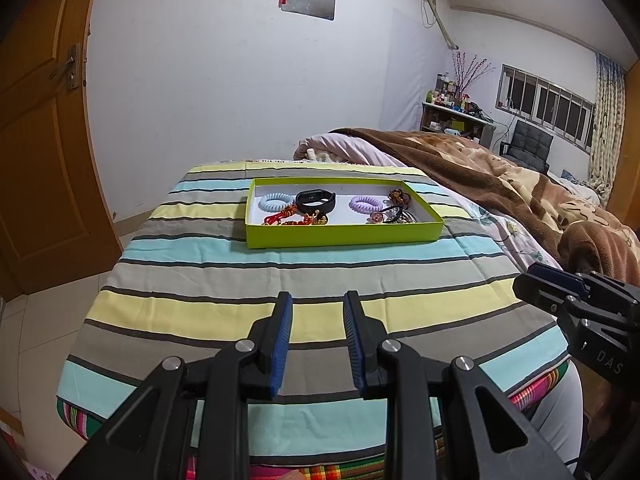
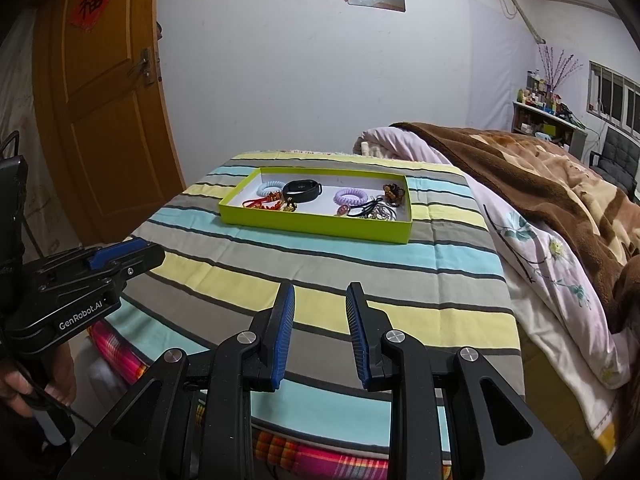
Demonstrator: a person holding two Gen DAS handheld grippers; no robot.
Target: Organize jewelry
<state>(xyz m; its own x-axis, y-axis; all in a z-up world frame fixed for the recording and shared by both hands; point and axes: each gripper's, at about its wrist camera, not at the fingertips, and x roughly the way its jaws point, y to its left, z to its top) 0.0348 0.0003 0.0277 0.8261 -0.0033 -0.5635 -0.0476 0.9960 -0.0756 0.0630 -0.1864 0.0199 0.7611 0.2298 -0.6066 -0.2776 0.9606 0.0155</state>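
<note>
A shallow lime-green tray [image 1: 344, 236] [image 2: 316, 226] sits on the far half of a striped cloth. It holds a pale blue spiral hair tie [image 1: 274, 201] [image 2: 267, 189], a black fitness band [image 1: 315, 200] [image 2: 302, 190], a purple spiral hair tie [image 1: 364, 204] [image 2: 351, 197], a red knotted cord charm [image 1: 286, 218] [image 2: 264, 201] and a tangle of bracelets and pendants [image 1: 394, 210] [image 2: 378, 208] at its right end. My left gripper [image 1: 318, 302] is open and empty over the near cloth. My right gripper [image 2: 320, 292] is open and empty, also well short of the tray.
The striped cloth [image 1: 280, 280] covers a small table with its edges close on the left and front. A bed with a brown blanket [image 2: 540, 176] lies along the right side. A wooden door [image 2: 104, 120] stands at the left. The right gripper's body [image 1: 584, 304] shows at the right of the left wrist view.
</note>
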